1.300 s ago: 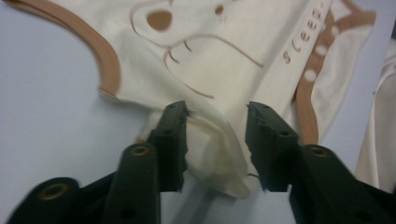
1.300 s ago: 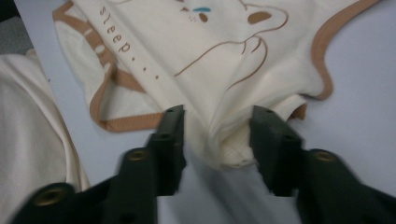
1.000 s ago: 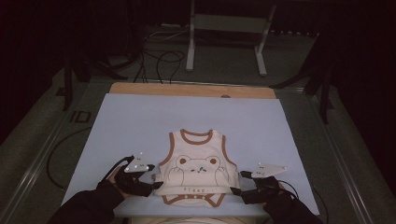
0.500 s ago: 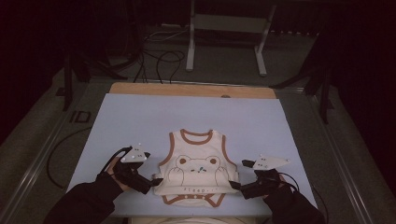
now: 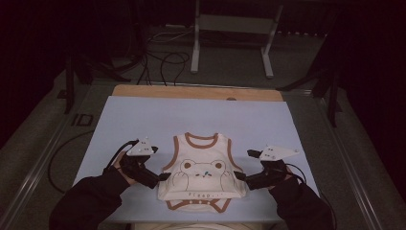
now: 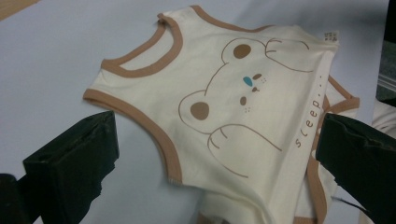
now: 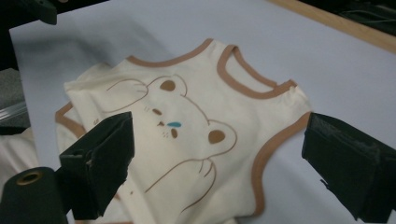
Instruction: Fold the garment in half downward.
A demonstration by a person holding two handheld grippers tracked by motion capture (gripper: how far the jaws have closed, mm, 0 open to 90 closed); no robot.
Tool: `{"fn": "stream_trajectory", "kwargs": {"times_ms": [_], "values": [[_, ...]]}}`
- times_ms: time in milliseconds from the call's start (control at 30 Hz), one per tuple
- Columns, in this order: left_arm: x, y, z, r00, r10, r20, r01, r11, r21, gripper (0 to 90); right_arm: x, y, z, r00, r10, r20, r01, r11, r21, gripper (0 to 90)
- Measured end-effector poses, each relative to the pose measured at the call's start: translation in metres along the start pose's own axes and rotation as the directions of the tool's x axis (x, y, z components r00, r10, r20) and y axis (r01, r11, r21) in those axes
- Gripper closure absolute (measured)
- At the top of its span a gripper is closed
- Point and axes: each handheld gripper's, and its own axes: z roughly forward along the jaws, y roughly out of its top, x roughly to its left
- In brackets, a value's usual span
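Your soft cream vest (image 5: 203,175) with brown trim and a bear drawing lies flat, bottom folded. Your left gripper (image 5: 160,177) and right gripper (image 5: 238,176) have just let their jaws spread apart, holding nothing.

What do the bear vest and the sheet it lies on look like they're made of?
Bear vest: soft cream knit, probably cotton jersey, matte, with tan ribbed-looking binding at neck and armholes; it creases and folds under limply at the hem. Sheet: smooth, pale lavender-blue, matte, flat with a clean straight edge; could be card, foam or plastic mat, not clear which. Wooden board shows beyond it.
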Motion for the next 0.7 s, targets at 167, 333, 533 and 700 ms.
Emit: {"fn": "stream_trajectory", "kwargs": {"times_ms": [167,333,533,700], "values": [[0.004,0.007,0.004,0.9999,0.008,0.009,-0.008,0.9999,0.007,0.0,-0.007,0.01,0.004,0.9999,-0.013,-0.005,0.013,1.0,0.001,9.6],[0.006,0.013,0.009,0.9999,0.011,0.0,-0.011,0.9998,0.015,0.0,-0.013,0.019,0.007,0.9998,-0.019,0.009,0.019,1.0,-0.009,9.6],[0.013,0.02,0.012,0.9998,0.016,-0.013,-0.016,0.9998,0.011,0.0,-0.021,0.028,0.011,0.9993,-0.033,0.019,0.033,0.999,-0.011,9.7],[0.02,0.024,0.017,0.9993,0.003,-0.037,-0.003,0.9998,0.018,0.0,-0.028,0.031,0.019,0.9995,-0.023,0.023,0.024,1.0,-0.004,9.7]]}}
